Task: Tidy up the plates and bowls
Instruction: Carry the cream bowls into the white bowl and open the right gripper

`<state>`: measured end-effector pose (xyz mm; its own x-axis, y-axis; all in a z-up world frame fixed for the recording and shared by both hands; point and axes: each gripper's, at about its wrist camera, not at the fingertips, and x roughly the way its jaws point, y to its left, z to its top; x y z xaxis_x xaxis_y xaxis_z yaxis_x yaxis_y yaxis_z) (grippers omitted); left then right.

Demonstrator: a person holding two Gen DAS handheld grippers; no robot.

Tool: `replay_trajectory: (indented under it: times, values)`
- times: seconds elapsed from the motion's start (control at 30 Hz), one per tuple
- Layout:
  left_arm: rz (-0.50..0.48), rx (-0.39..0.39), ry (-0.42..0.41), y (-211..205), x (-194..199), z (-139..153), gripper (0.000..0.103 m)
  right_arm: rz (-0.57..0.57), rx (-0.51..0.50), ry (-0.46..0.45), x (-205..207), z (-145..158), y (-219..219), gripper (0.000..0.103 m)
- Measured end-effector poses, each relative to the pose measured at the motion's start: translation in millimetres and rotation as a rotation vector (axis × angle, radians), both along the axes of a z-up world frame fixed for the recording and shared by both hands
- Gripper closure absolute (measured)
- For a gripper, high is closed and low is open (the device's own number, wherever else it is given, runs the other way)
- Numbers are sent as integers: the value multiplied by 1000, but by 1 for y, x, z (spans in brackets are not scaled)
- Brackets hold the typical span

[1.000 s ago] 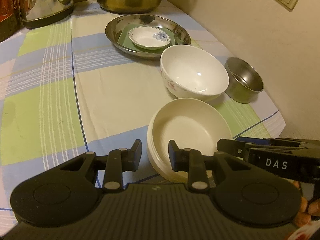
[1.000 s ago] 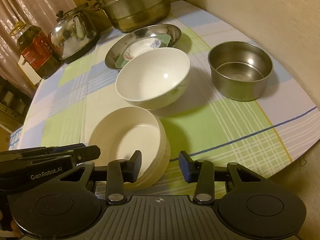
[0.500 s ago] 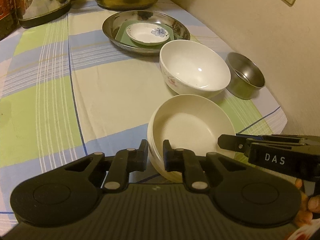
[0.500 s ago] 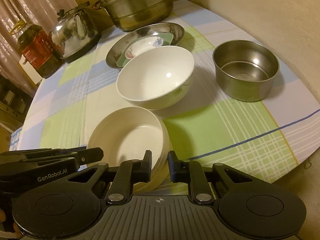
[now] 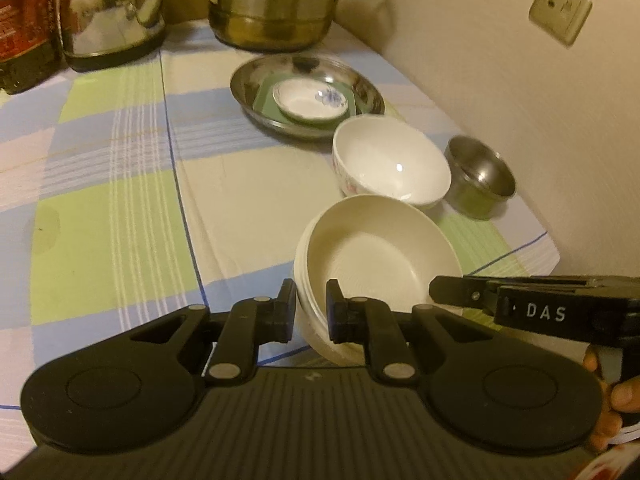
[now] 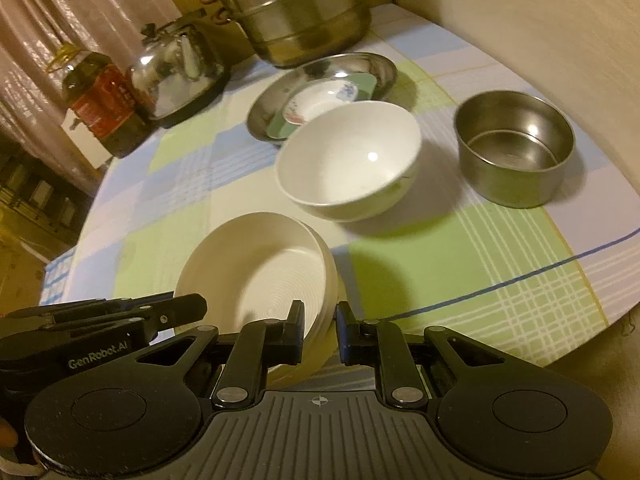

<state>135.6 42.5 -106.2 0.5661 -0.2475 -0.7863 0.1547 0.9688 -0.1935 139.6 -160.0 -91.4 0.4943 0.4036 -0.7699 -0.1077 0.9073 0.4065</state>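
Both jaws have closed — left gripper (image 5: 311, 306) and right gripper (image 6: 319, 322) clamp cream bowl stack (image 5: 376, 256).

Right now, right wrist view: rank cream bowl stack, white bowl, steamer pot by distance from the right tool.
1. cream bowl stack, rim clamped in the right tool
2. white bowl, mid-table behind it
3. steamer pot, far edge

Stacked cream bowls (image 5: 376, 264) tilt, seemingly lifted (rim pinched both sides), near the white bowl (image 5: 394, 162).
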Motion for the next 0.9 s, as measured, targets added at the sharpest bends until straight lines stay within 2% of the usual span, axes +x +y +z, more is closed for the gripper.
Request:
replay_trajectory:
  times: [0.2, 0.43, 0.6, 0.9]
  values:
    - [0, -14, -60, 3, -2, 25, 90, 1, 18, -25, 1, 19, 0, 86]
    - [-29, -27, -123, -6, 15, 46, 90, -29, 26, -66, 11, 42, -7, 86]
    - [-56, -49, -131, -17, 41, 50, 90, -71, 17, -92, 27, 52, -17, 86]
    - [-95, -76, -112, -34, 91, 45, 90, -145, 18, -72, 68, 53, -41, 86]
